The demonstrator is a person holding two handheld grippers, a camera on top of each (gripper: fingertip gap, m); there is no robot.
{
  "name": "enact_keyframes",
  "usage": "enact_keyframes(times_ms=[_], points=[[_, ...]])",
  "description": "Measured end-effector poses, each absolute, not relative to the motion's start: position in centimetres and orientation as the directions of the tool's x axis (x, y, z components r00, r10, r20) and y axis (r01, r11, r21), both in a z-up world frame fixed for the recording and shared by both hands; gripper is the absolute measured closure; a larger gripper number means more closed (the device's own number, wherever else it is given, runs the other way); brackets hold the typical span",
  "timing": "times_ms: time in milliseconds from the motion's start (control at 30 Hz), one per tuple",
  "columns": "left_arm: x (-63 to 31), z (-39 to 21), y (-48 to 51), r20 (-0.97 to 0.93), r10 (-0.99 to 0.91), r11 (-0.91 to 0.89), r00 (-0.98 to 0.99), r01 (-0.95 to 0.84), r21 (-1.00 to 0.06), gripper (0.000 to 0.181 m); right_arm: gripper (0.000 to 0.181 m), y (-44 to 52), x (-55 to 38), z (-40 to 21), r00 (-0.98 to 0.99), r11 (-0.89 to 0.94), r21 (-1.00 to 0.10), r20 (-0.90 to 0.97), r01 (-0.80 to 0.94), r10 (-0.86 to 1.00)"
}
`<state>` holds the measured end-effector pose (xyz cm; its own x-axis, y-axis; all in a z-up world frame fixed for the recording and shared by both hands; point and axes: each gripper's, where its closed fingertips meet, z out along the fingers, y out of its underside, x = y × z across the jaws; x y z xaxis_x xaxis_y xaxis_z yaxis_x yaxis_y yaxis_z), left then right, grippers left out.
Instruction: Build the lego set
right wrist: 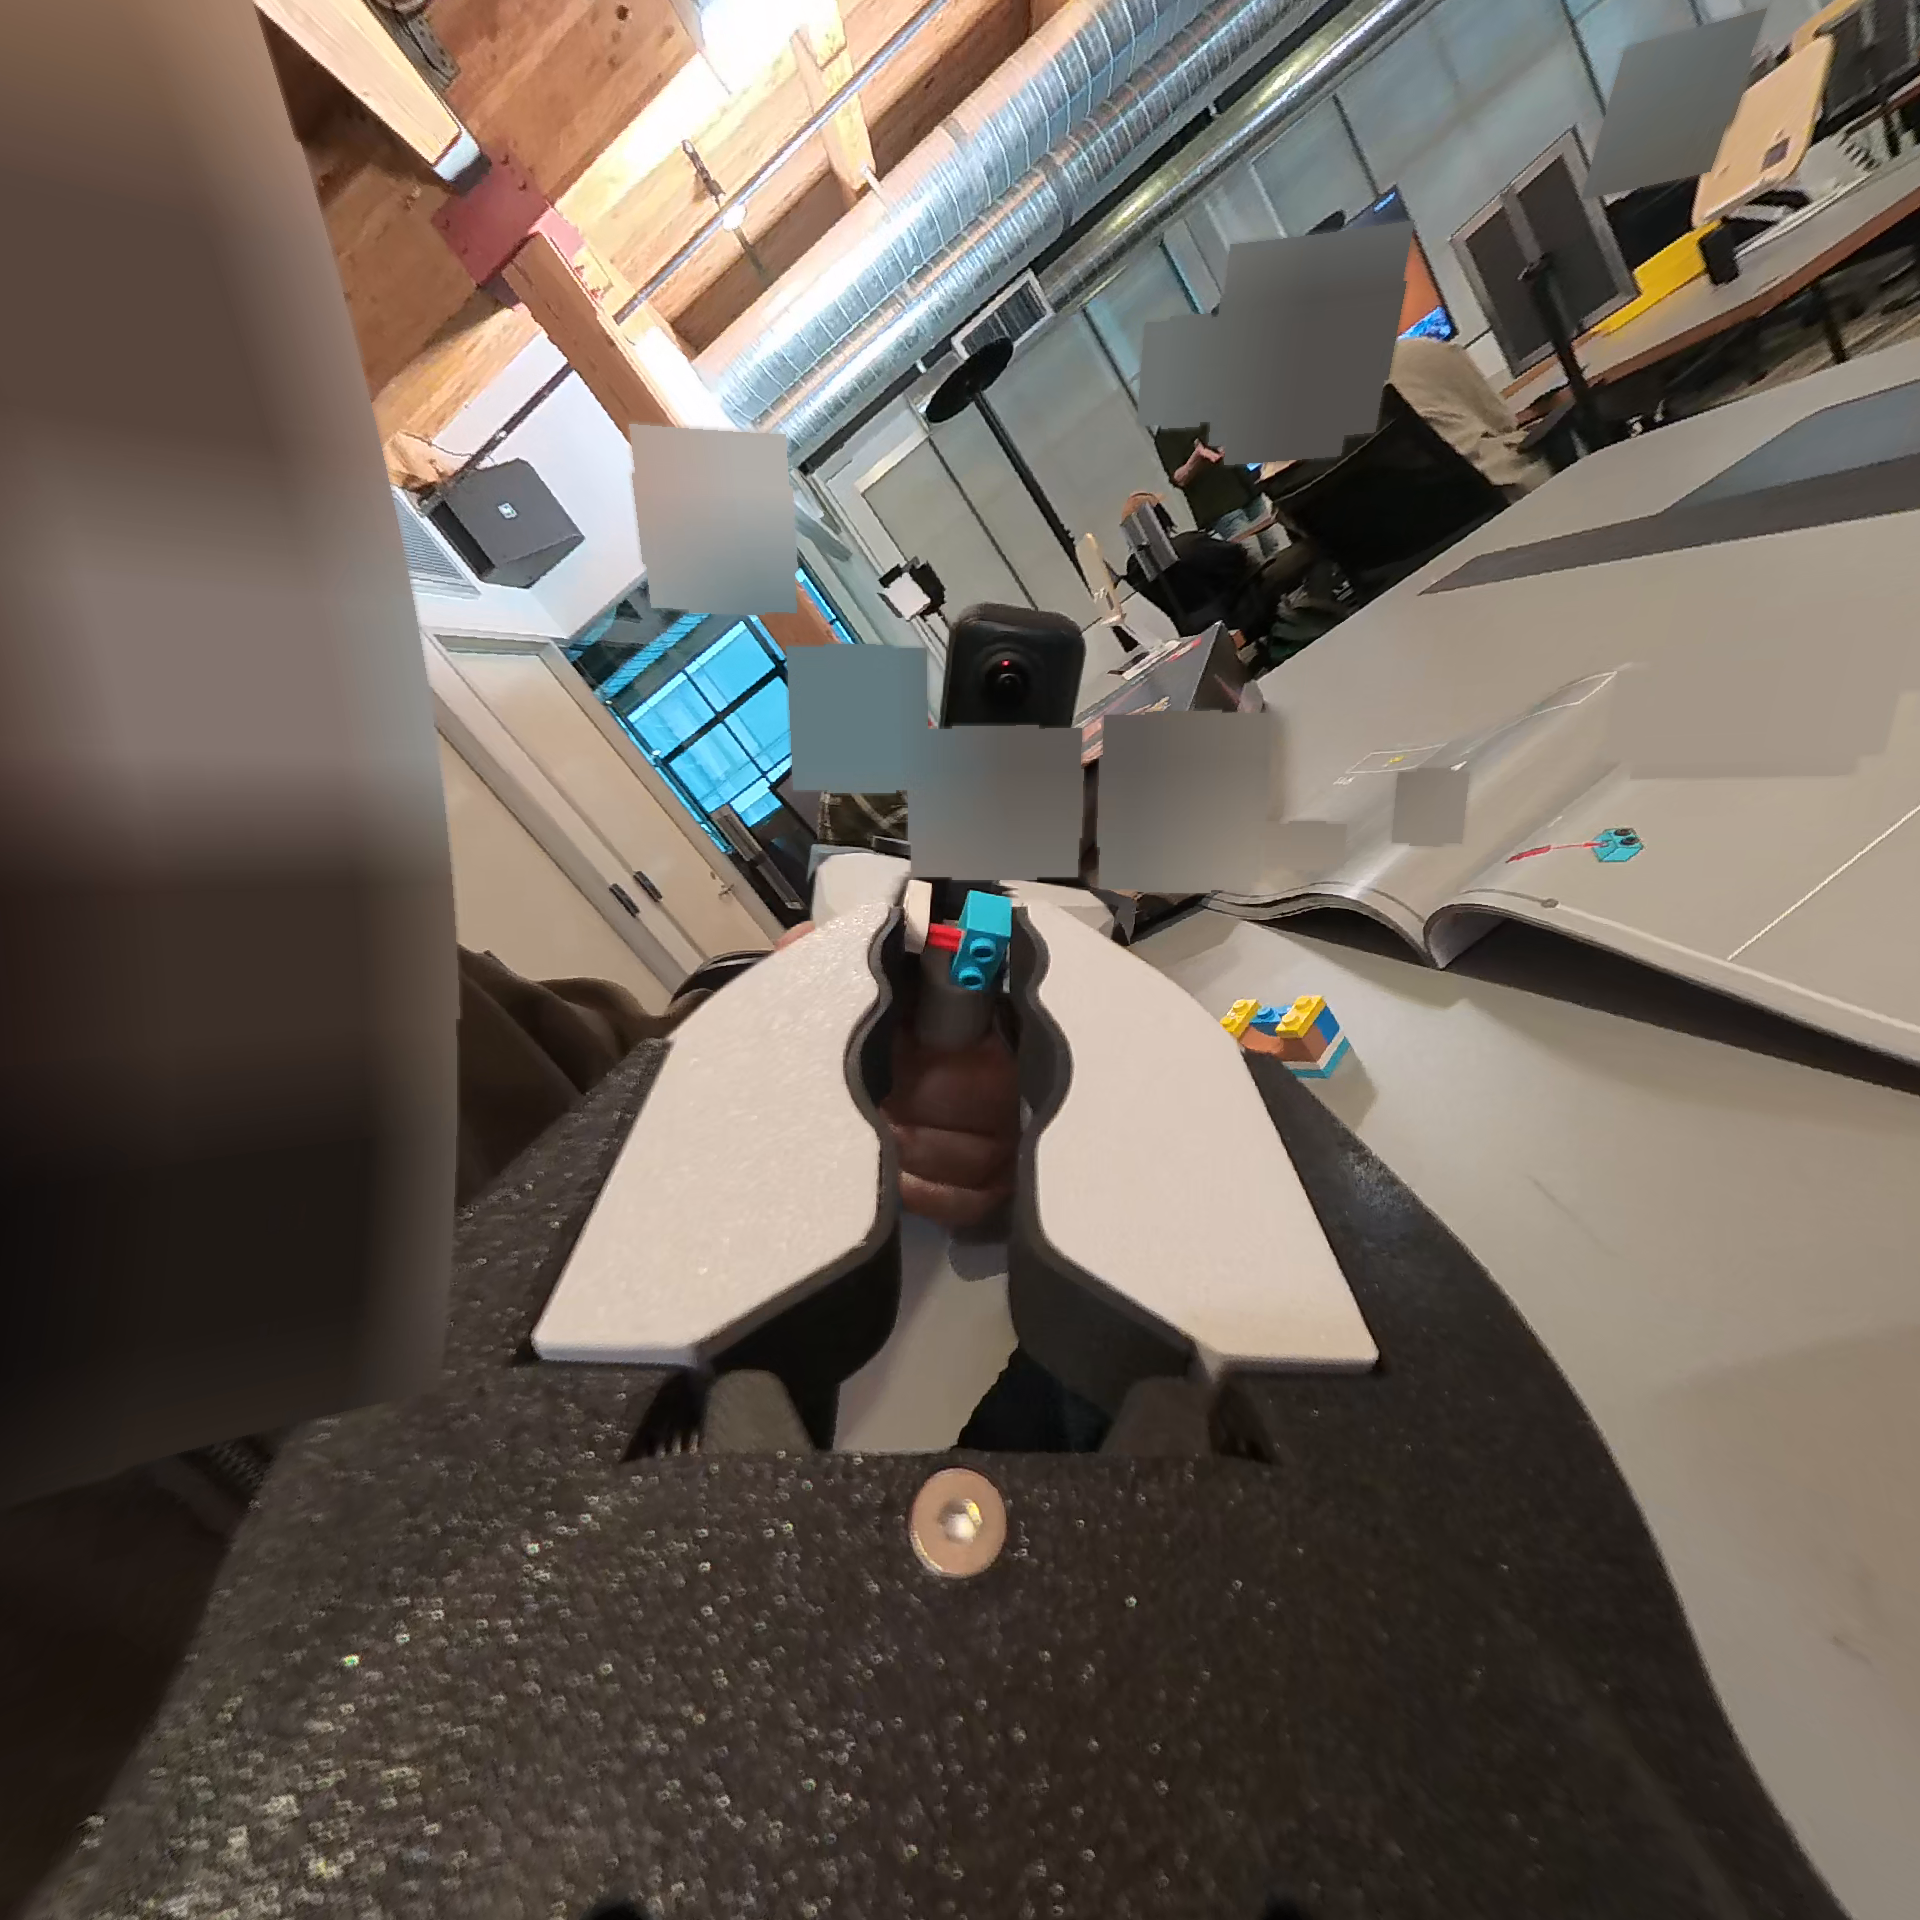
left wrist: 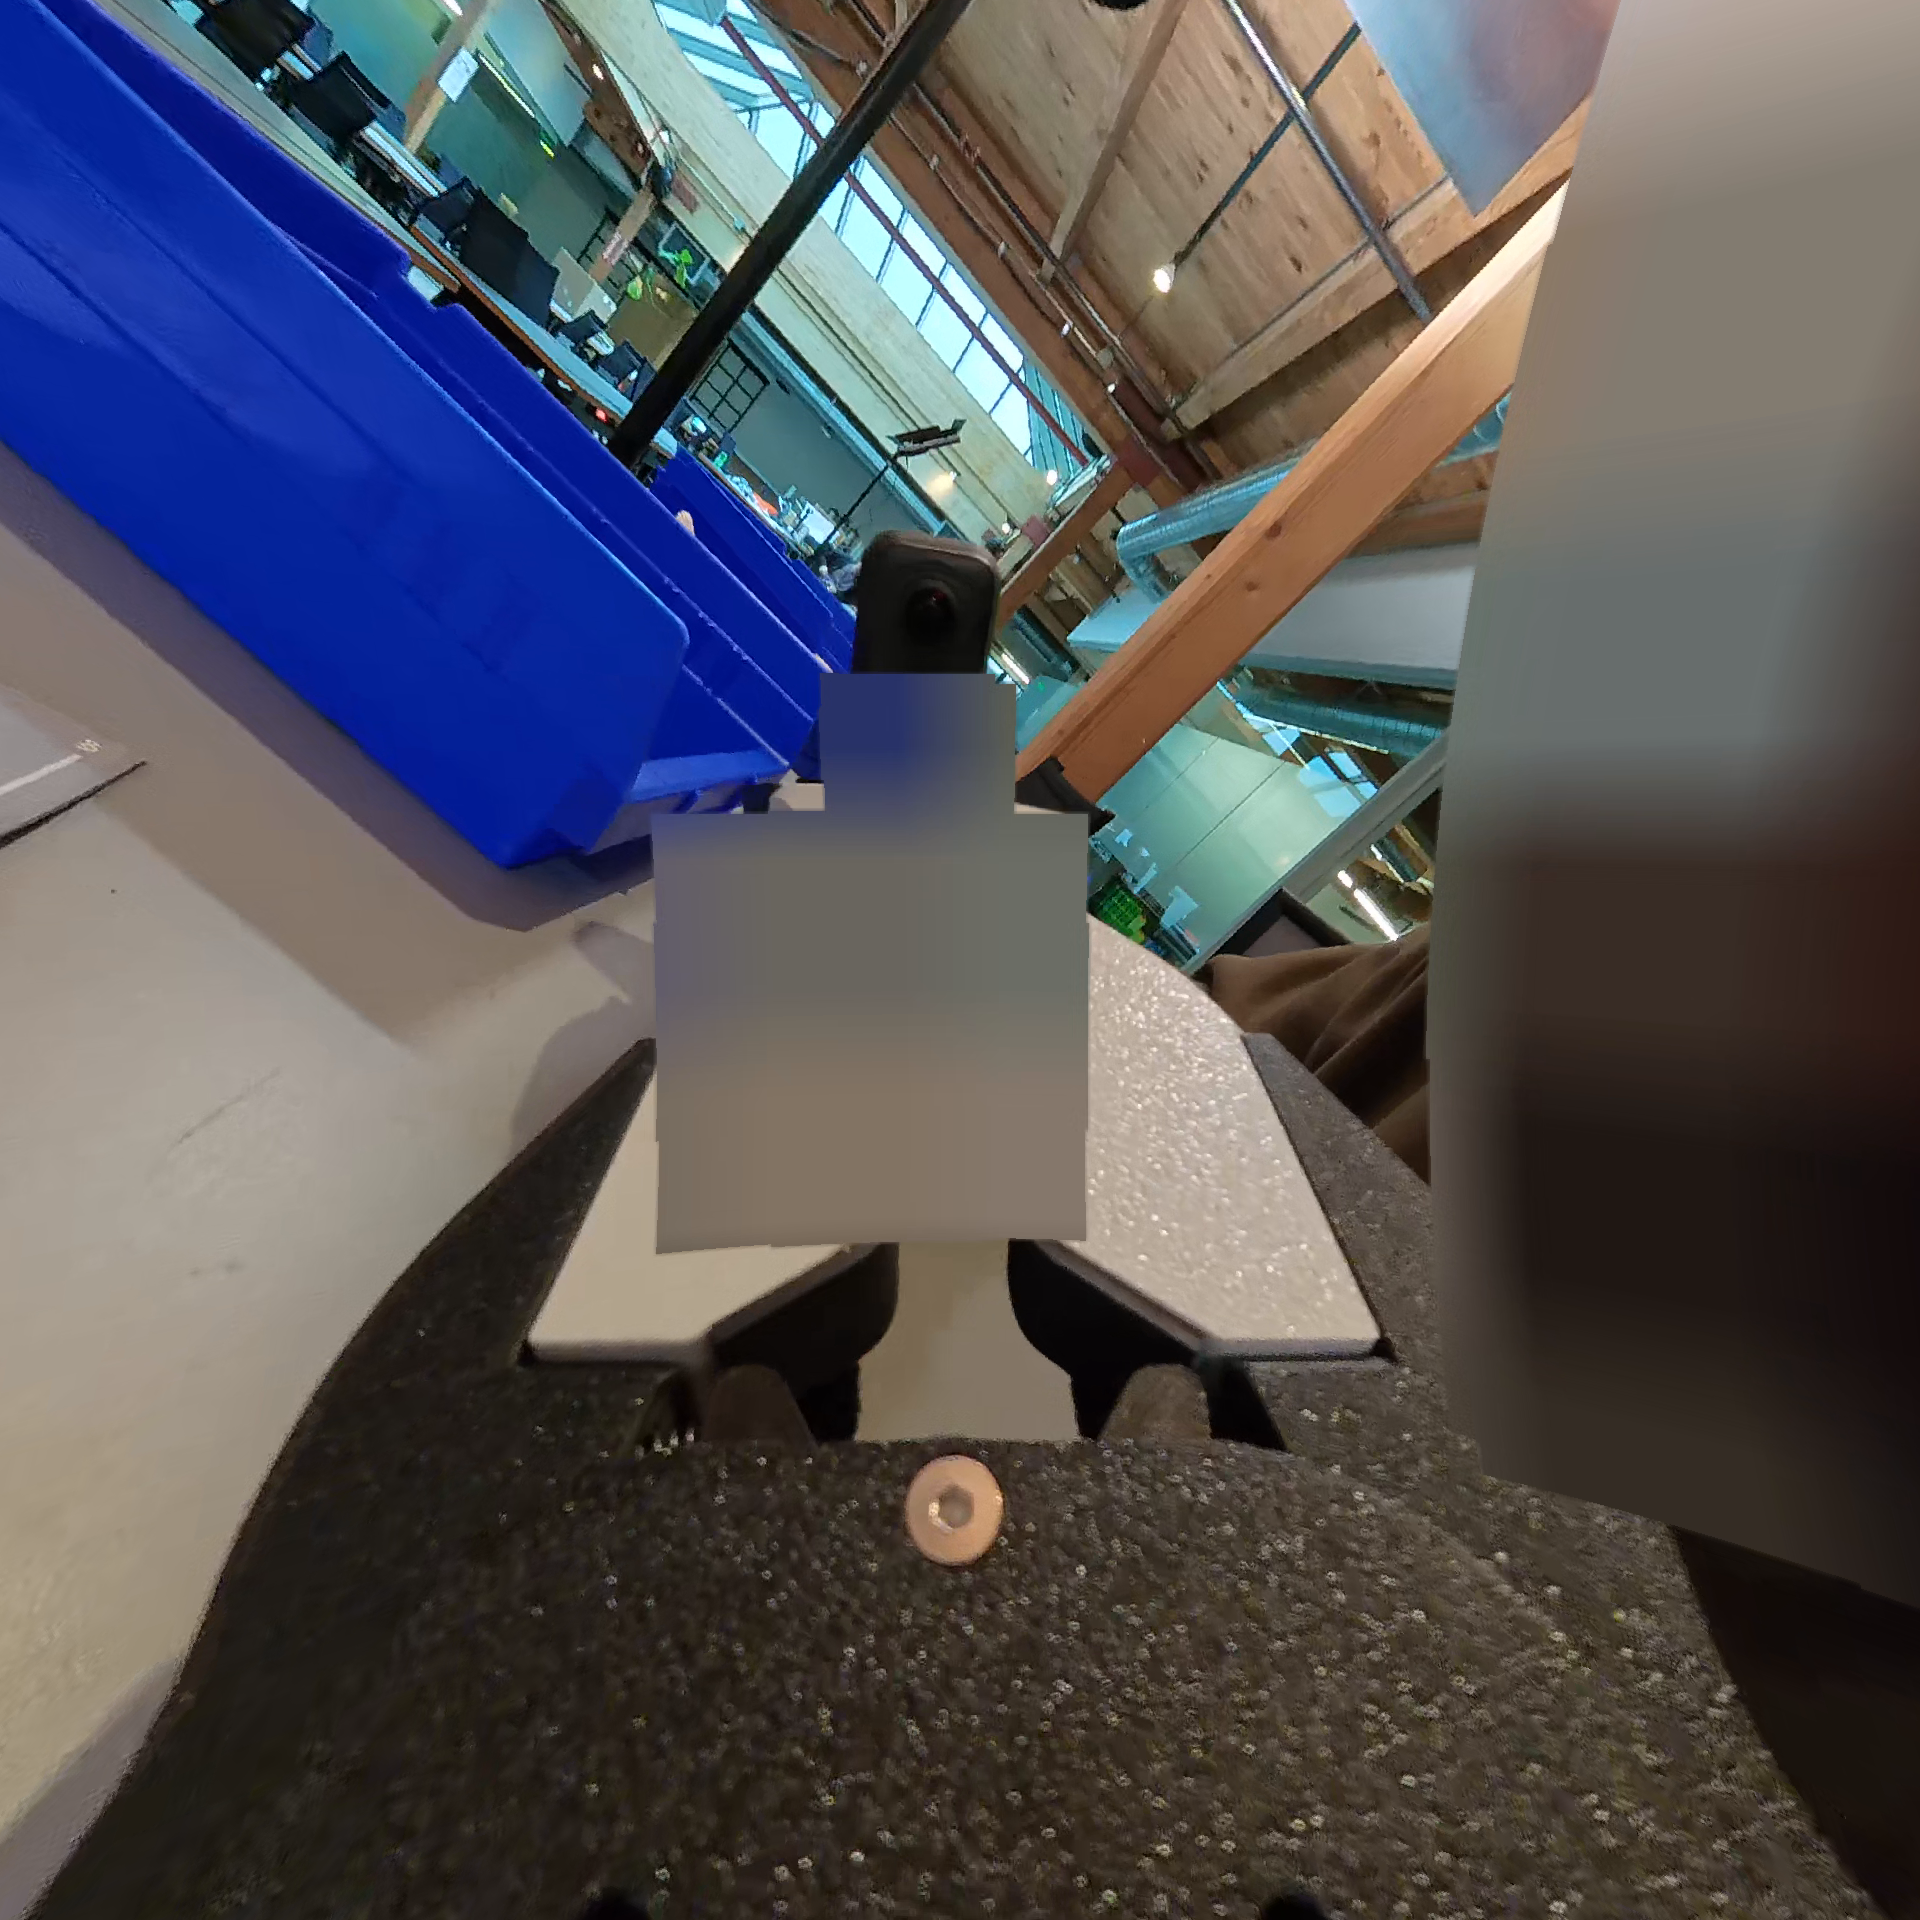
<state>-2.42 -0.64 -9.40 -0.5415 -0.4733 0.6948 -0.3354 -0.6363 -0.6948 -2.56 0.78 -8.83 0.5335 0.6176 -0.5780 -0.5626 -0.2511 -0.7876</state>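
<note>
Lego piece, a turquoise studded brick (right wrist: 982, 940) on a red pin, sits clenched at the right tool's (right wrist: 961, 935) tips, above the grey table (right wrist: 1558, 1195). Left tool's tips are masked; grip unclear.

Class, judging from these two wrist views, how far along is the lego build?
Done: a small stack of yellow, brown and blue bricks stands on the table near the open instruction booklet. In hand: the right gripper holds a turquoise piece with a red pin. Left: joining it to the stack. The left gripper's tips are hidden.
</note>
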Motion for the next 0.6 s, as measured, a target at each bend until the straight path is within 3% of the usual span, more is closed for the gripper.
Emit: enact_keyframes(times_ms=[600], points=[[-2.12,-8.71,0.22,0.72,-0.447,-0.715,-0.532,-0.272,-0.644,0.161,0.162,0.96,-2.53,-8.9,0.581,-0.219,-0.809,-0.553,-0.545,0.598]])
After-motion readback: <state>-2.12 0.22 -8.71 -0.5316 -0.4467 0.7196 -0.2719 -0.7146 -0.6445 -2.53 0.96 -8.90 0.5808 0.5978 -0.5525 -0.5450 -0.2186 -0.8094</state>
